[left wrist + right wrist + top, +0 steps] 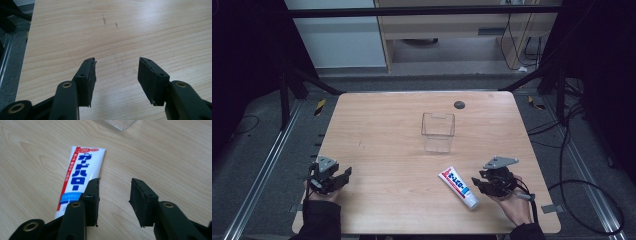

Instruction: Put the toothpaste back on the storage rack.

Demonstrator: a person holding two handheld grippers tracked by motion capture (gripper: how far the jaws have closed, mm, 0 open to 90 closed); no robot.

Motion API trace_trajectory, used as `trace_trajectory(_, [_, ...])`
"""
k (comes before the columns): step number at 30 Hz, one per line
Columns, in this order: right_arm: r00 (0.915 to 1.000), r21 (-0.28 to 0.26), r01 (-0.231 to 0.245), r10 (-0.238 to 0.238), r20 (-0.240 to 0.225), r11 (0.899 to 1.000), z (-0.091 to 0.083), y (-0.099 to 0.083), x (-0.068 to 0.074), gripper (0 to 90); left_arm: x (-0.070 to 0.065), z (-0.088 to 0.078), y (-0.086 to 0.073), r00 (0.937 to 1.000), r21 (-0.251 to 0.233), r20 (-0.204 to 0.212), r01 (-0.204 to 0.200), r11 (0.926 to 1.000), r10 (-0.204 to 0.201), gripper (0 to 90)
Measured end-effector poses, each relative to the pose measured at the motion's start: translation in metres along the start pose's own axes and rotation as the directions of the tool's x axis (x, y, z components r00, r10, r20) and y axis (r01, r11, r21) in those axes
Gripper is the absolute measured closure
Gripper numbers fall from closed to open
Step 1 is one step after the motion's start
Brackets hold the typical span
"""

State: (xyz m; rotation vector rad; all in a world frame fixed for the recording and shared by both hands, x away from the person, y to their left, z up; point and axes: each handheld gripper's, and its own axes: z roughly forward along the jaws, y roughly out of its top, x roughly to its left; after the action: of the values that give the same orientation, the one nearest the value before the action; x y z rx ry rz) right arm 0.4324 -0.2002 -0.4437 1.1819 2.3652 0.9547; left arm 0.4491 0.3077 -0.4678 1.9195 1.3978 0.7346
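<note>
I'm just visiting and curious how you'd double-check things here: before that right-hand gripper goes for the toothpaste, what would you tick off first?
1. Right gripper jaws apart, nothing between them: ok.
2. Toothpaste tube lying flat on the table, free of other things: ok.
3. Right gripper lined up over the tube: not ok; in the right gripper view the tube lies beside the left jaw, not in the gap.
4. Clear container upright, mouth up, nothing seen inside: ok.
5. Left gripper open and holding nothing, well away from the tube: ok.
6. Tube cap screwed on tight: cannot tell.
</note>
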Motion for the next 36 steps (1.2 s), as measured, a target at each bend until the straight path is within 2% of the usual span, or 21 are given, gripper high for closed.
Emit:
trace_trajectory(3, [1.0,0.0,-0.008,0.008,-0.003,1.0,-0.004,0.006,0.001,49.1,0.0,0.001,0.0,1.0,0.005,0.001,-0.002,1.0,0.002,47.5])
trace_trajectory(9, [0.9999,0.019,-0.012,0.012,-0.009,1.0,-0.007,0.012,0.005,42.2,-0.001,0.002,0.0,1.0,0.009,0.005,-0.006,0.9999,0.006,47.3])
trace_trajectory(14, [0.9997,0.073,-0.009,0.011,-0.021,0.997,-0.006,0.023,0.015,36.4,-0.001,0.003,0.0,0.9999,0.016,0.008,-0.008,0.9998,0.008,46.9])
trace_trajectory(22, [0.9997,0.091,0.011,-0.009,-0.021,0.996,-0.001,0.04,0.024,32.4,-0.001,0.003,0.0,0.9999,0.015,0.009,-0.007,0.9999,0.007,46.8])
trace_trajectory(28, [0.9993,0.162,0.025,-0.02,-0.033,0.986,0.009,0.056,0.032,30.1,0.0,0.003,0.0,0.9999,0.017,0.009,-0.008,0.9998,0.008,46.7])
trace_trajectory(36, [0.9985,0.218,0.036,-0.026,-0.047,0.975,0.021,0.061,0.038,30.2,0.0,0.003,0.0,0.9999,0.02,0.01,-0.009,0.9998,0.009,46.6])
